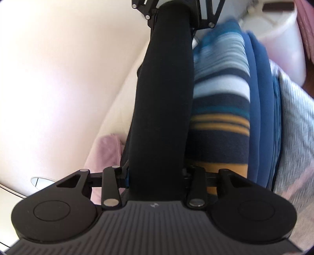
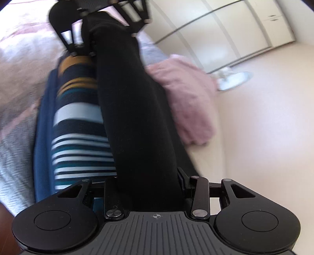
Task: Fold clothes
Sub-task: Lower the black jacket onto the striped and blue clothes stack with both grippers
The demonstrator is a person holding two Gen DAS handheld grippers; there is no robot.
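A long folded black garment (image 1: 162,102) (image 2: 135,109) is stretched between my two grippers. My left gripper (image 1: 157,176) is shut on one end, and its blue pad (image 1: 126,177) presses the cloth's side. My right gripper (image 2: 147,186) is shut on the other end. Each gripper shows at the top of the other's view: the right gripper (image 1: 176,11) and the left gripper (image 2: 94,29). The black garment lies along a stack made of a striped garment (image 1: 219,94) (image 2: 78,121) over a blue garment (image 1: 261,109) (image 2: 43,125). The cloth hides the fingertips.
The stack rests on a grey woven bedspread (image 1: 294,141) (image 2: 13,153). A pink fluffy cloth (image 1: 106,151) (image 2: 186,102) hangs at the bed's edge beside pale floor (image 1: 58,78). A white bin (image 1: 280,39) stands beyond. Cream wardrobe doors (image 2: 235,29) and a round fan base (image 2: 233,80) are farther off.
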